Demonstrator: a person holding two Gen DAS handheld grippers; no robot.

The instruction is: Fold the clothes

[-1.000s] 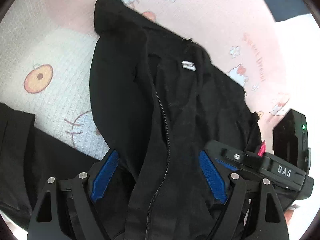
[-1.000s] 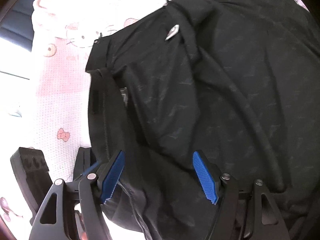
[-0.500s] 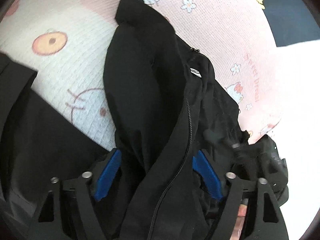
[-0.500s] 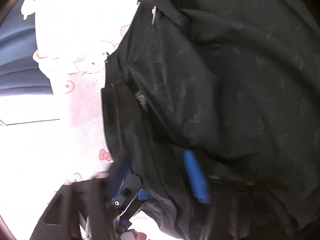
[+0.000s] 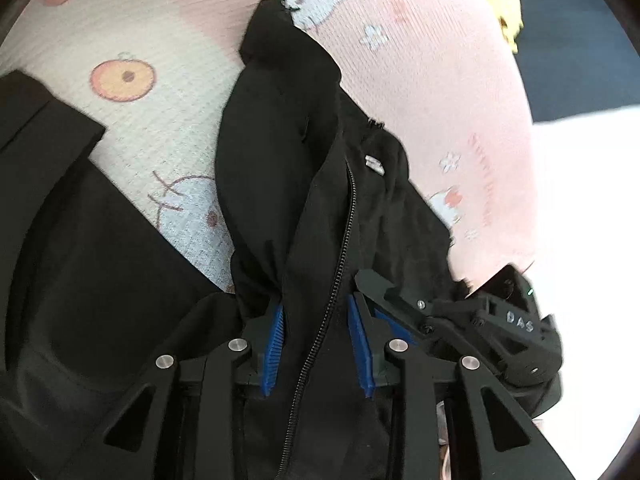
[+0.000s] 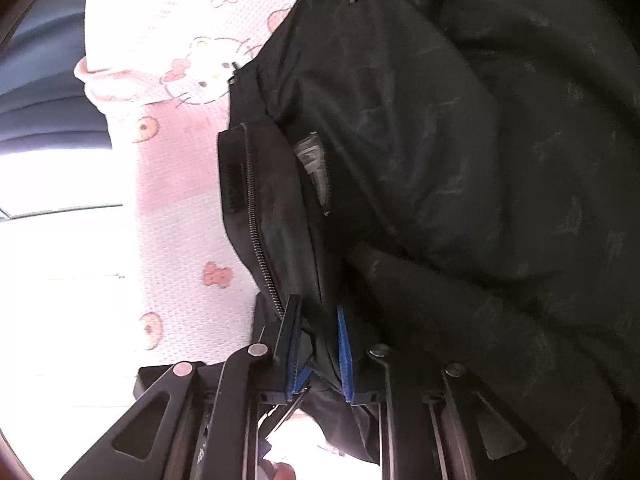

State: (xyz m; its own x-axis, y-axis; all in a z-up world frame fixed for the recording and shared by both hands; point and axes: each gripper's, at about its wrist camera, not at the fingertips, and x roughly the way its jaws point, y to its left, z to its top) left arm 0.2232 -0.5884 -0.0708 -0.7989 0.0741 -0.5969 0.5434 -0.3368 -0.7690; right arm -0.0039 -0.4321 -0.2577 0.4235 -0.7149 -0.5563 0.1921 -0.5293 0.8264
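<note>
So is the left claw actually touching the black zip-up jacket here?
Touching. The left wrist view shows the left claw closed on the black zip-up jacket, fabric and zipper bunched between both blue pads.

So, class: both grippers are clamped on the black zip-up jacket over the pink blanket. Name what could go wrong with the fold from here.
1. The left gripper pinches a bunched wad of the jacket across its zipper; creases may get folded in.
2. The right gripper bites close to the zipper edge; the fabric might slip out under tension.
3. The two grippers sit close together, so they could collide.
</note>
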